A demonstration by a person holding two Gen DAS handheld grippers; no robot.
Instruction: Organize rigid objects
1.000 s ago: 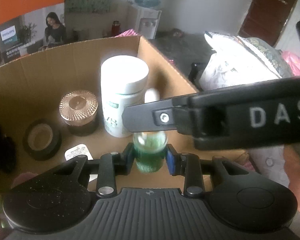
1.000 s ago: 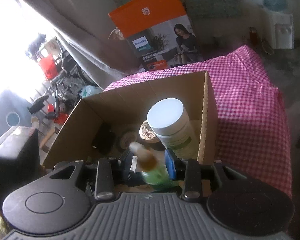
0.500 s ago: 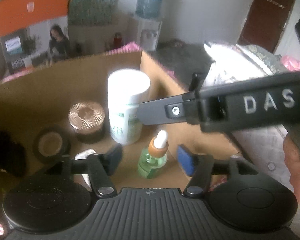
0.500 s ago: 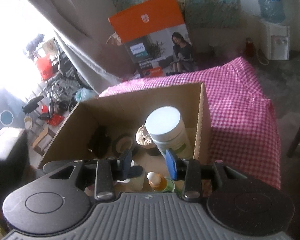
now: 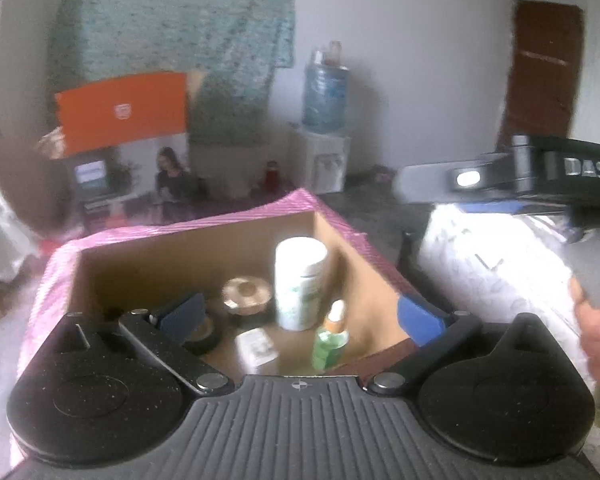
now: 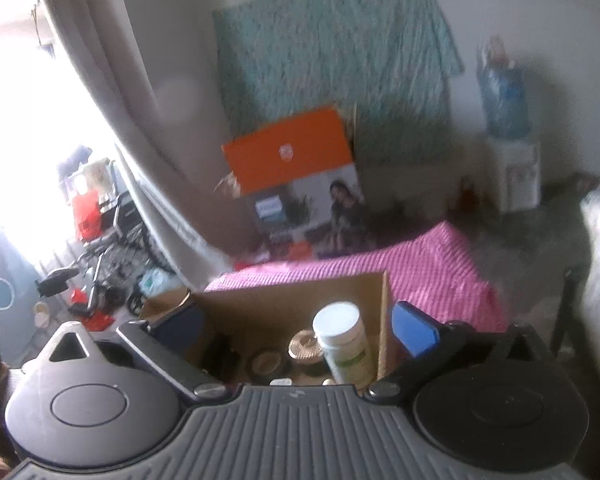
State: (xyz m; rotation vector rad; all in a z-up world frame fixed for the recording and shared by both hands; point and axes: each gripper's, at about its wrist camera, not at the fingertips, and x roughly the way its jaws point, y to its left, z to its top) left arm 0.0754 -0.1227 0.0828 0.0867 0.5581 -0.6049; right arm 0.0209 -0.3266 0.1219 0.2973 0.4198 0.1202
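Orange printed carton at my eleven o'clock, propped against the wall. Teal patterned cloth hangs above it at twelve. Water dispenser with its blue bottle at one o'clock. Brown door at two. Pale curtain at ten.

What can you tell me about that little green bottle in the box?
The green bottle is a small dropper bottle: see-through green body, orange collar, white bulb on top. It looks like glass or clear plastic, though the picture is blurred. It stands upright on the floor of the cardboard box, near the right wall, just in front of the tall white jar. Nothing grips it; whether it touches the jar is unclear.
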